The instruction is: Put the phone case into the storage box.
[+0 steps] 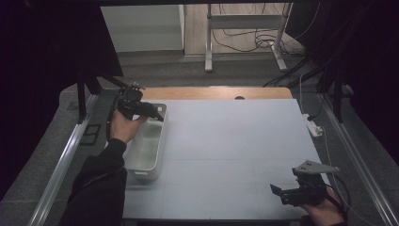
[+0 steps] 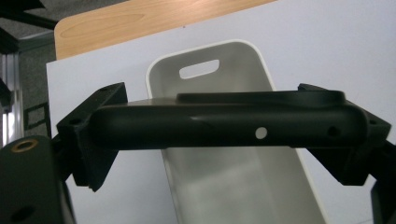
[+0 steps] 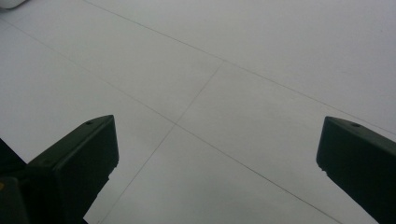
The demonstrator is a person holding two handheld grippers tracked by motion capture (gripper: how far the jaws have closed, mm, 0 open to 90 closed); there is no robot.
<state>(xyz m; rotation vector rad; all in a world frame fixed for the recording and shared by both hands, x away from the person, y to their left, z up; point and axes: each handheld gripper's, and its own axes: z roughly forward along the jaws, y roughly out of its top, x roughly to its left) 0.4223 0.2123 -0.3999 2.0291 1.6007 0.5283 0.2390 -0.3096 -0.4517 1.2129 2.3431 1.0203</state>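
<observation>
Left claw (image 1: 149,112) grips a long black flat object (image 2: 224,122) crosswise above the white bin (image 1: 147,146) at the desk's (image 1: 235,141) left edge, apparently not yet dropped in, while the right claw (image 1: 282,193), jaws apart, idles near the front right corner.

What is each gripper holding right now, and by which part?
The left gripper holds a long black bar by its two ends, crosswise above the white bin. The right gripper is open over the table, holding nothing.
</observation>
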